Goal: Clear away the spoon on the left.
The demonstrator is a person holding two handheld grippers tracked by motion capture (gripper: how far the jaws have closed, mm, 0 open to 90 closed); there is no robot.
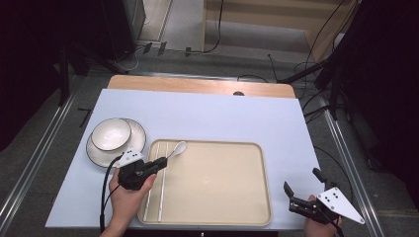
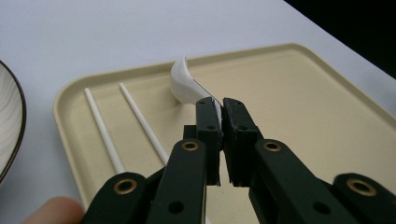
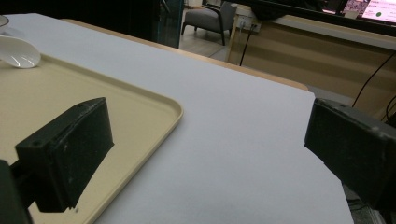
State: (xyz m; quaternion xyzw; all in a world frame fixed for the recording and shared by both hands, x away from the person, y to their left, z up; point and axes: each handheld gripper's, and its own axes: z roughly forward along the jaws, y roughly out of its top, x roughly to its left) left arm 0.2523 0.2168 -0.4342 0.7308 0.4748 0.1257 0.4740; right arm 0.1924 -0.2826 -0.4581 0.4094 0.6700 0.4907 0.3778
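A white ceramic spoon lies at the far left corner of the beige tray. My left gripper is shut on the spoon's handle, its bowl pointing away from the jaws. Two white chopsticks lie side by side along the tray's left edge, just left of the gripper. My right gripper rests open over the white table off the tray's near right corner, with nothing between its jaws.
A white bowl sits on a dark-rimmed plate left of the tray. The white table sheet stretches beyond the tray, a wooden edge behind it. Cables lie on the floor beyond.
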